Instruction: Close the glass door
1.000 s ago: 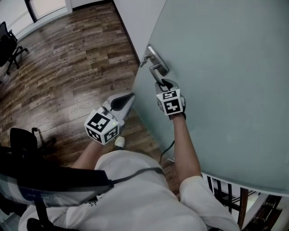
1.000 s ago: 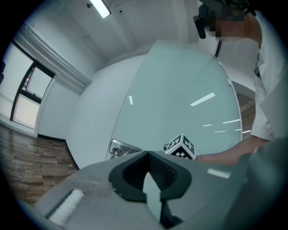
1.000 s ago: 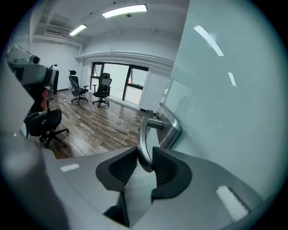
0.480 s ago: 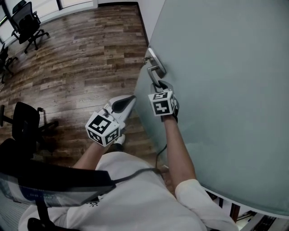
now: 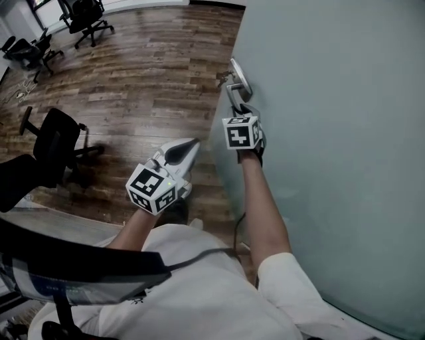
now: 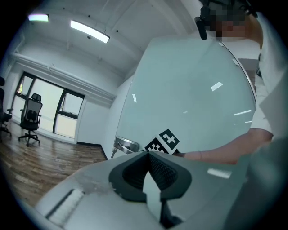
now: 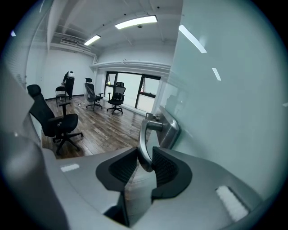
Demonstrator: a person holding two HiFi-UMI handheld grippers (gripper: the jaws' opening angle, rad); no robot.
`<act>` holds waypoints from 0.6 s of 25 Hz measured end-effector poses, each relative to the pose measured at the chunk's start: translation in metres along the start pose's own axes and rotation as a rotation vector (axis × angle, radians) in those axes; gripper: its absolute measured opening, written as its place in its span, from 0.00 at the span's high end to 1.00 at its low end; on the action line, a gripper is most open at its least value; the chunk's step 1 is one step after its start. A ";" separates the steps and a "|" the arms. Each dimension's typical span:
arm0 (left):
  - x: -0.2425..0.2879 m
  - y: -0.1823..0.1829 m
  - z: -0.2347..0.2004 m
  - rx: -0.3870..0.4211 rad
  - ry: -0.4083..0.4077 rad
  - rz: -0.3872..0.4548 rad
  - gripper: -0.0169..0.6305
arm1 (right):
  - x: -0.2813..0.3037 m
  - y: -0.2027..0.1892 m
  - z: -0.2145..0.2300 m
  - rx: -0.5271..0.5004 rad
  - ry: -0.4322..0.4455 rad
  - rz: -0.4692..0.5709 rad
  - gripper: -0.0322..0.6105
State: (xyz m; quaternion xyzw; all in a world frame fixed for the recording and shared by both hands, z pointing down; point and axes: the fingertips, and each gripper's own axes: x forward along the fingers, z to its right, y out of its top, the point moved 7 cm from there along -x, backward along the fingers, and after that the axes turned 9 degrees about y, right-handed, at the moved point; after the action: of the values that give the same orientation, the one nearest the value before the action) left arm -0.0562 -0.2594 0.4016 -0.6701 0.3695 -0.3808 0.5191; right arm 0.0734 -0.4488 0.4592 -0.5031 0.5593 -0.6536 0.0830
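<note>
The frosted glass door [image 5: 332, 133] fills the right of the head view. Its metal lever handle [image 5: 232, 93] sits near the door's edge on a steel plate, with keys hanging beside it. My right gripper [image 5: 240, 109] is shut on the handle; in the right gripper view the lever [image 7: 144, 141] runs down between the two dark pads [image 7: 165, 168], which press on it from both sides. My left gripper [image 5: 188, 147] hovers left of the door's edge, shut and holding nothing; its pads [image 6: 158, 167] meet at the tip. The left gripper view shows the door [image 6: 189, 90] and the right gripper's marker cube [image 6: 164, 140].
Wood floor [image 5: 146, 80] stretches left of the door. A black office chair [image 5: 56, 143] stands close at the left, and more chairs [image 5: 86, 13] stand at the far back by the windows [image 7: 130, 92]. My body and a strap fill the bottom of the head view.
The door has swung with my right gripper on its handle. The head view has turned with it, bringing a near chair into sight at left. The left gripper stays shut beside the door's edge.
</note>
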 end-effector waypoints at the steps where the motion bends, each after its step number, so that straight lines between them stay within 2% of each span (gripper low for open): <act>1: -0.011 -0.001 0.003 0.000 0.022 0.001 0.97 | -0.001 0.000 -0.004 -0.001 0.007 0.006 0.78; 9: -0.067 -0.011 -0.007 0.013 0.166 0.000 0.97 | 0.004 -0.001 -0.035 -0.016 0.053 0.034 0.78; 15: -0.079 -0.007 -0.004 0.019 0.180 0.017 0.97 | 0.000 0.000 -0.051 -0.033 0.088 0.051 0.78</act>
State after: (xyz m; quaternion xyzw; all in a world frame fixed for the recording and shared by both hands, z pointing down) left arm -0.0932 -0.1894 0.3992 -0.6251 0.4168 -0.4384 0.4933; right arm 0.0351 -0.4150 0.4660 -0.4608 0.5857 -0.6634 0.0668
